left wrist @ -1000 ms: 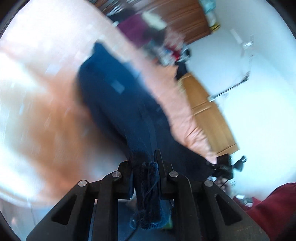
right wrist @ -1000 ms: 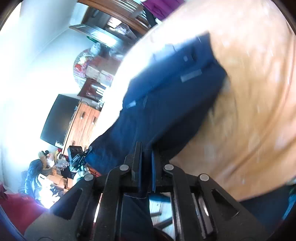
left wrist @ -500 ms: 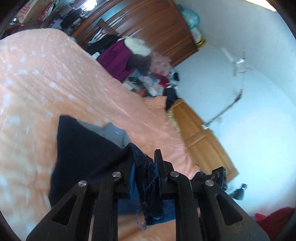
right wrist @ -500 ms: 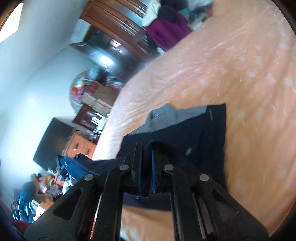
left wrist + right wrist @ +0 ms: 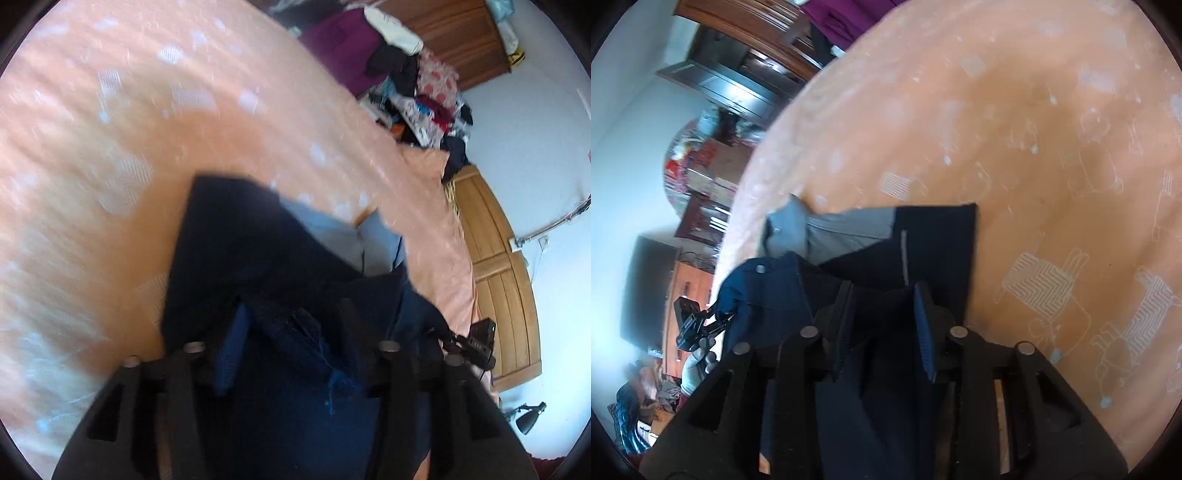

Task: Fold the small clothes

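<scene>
A peach bedspread [image 5: 110, 155] printed with pale line drawings covers the bed and fills most of both wrist views; it carries the dark navy garment [image 5: 236, 258], which lies folded over on it close to the cameras. The garment's long axis runs from the grippers away across the bed, its far edge straight and square in the right wrist view [image 5: 938, 229], with a pale grey inner lining [image 5: 846, 232] showing at the far left corner. The left gripper [image 5: 291, 332] has its jaws spread apart, a frayed denim hem lying loosely between them and touching the left one; it is not pinched. The right gripper [image 5: 886, 310] likewise has its jaws released and wide, dark cloth draped between and under them. Beyond the bed's far edge stands a pile of mixed clothes [image 5: 413, 74] with a purple piece on top, in front of a dark wooden wardrobe [image 5: 454, 33]. A lighter wooden cabinet [image 5: 498, 280] stands by the white wall [image 5: 535, 147].
</scene>
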Demonstrator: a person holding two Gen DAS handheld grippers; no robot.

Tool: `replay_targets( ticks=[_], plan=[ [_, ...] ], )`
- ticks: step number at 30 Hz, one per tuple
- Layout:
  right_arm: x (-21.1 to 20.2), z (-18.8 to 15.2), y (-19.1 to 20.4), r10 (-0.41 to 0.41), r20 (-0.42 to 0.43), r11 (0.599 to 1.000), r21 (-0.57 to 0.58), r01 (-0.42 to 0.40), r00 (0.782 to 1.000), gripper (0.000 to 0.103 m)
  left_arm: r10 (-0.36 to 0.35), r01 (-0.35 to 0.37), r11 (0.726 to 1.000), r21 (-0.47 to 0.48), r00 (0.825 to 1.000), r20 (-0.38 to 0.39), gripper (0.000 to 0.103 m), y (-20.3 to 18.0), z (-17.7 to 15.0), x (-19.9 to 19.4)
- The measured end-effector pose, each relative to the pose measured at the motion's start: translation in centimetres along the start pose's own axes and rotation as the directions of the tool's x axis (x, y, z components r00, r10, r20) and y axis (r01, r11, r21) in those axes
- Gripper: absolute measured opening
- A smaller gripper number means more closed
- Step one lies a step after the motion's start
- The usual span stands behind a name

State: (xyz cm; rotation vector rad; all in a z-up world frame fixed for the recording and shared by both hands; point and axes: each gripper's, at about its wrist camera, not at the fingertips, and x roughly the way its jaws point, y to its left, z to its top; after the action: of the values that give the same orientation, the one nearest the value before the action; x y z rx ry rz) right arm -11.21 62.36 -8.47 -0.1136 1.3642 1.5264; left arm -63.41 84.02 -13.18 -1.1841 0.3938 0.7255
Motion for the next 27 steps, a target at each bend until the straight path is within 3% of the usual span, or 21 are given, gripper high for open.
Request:
replay_targets(
  ticks=[1,2,3,7,10,12,15,18,20,21,23,25,26,27],
  plan=[
    [-0.7,-0.3,0.2,0.002,0.021,1.0,-0.003,-0.002,1.0,0.045,0.029,-0.03,1.0,0.007,0.999,0.035,0.074,-0.4,0.3,-1.0],
    [-1.5,-0.5,0.3,0.001,0.052,1.0,-0.006,0.0,0.999,0.063,0.045,-0.045,0.999,0.005,0.997,0.061,0.08,-0.6,0.4,-1.8],
    [-1.7,-0.3,0.3,-0.001,0.066,1.0,-0.01,0.002,0.998,0.069,0.049,-0.05,0.999,0.003,0.994,0.097,0.08,-0.6,0.4,-2.9],
    [-2.4,0.4,0.2,-0.06,0.12,0.998,-0.026,0.063,0.991,0.069,0.124,-0.131,0.991,0.023,0.974,0.191,0.08,-1.1,0.1,-5.6],
    [-2.8,0.7,0.8,-0.071,0.16,0.996,-0.041,0.079,0.985,0.058,0.148,-0.169,0.981,0.094,0.97,0.194,0.08,-2.9,0.0,-5.4],
    [-2.4,0.9,1.4,-0.079,0.154,0.993,-0.077,0.092,0.985,0.045,0.129,-0.156,0.975,0.161,0.977,0.168,0.08,-4.5,-0.4,-4.9],
    [-0.8,1.2,2.3,-0.091,0.125,0.986,-0.126,0.107,0.988,0.042,0.101,-0.122,0.965,0.23,0.99,0.098,0.08,-6.2,-1.0,-3.1],
    [1.6,1.6,2.6,-0.131,0.085,0.972,-0.184,0.145,0.988,0.042,0.139,-0.144,0.963,0.226,0.99,0.037,0.08,-5.8,-1.2,-0.8],
    [3.9,1.7,1.4,-0.225,0.028,0.957,-0.184,0.226,0.974,0.04,0.172,-0.165,0.97,0.179,0.985,-0.02,0.08,-4.0,-1.9,0.3],
    [4.9,1.4,0.7,-0.258,-0.007,0.949,-0.19,0.252,0.966,0.036,0.164,-0.158,0.975,0.157,0.986,-0.028,0.078,-2.9,-2.3,0.6],
    [5.0,1.1,0.6,-0.258,0.008,0.946,-0.204,0.254,0.966,0.036,0.13,-0.129,0.98,0.151,0.991,-0.002,0.078,-2.4,-3.0,-0.2],
    [4.2,1.3,1.1,-0.237,0.016,0.952,-0.197,0.236,0.971,0.038,0.143,-0.144,0.978,0.154,0.99,0.016,0.078,-2.6,-3.6,-1.3],
    [3.8,1.2,1.4,-0.232,0.028,0.949,-0.211,0.232,0.972,0.027,0.151,-0.153,0.974,0.167,0.988,0.023,0.079,-2.7,-4.0,-1.9],
    [3.5,1.0,2.0,-0.242,0.039,0.94,-0.24,0.244,0.969,0.007,0.158,-0.162,0.97,0.181,0.987,0.033,0.08,-2.9,-4.6,-2.6]
  ],
)
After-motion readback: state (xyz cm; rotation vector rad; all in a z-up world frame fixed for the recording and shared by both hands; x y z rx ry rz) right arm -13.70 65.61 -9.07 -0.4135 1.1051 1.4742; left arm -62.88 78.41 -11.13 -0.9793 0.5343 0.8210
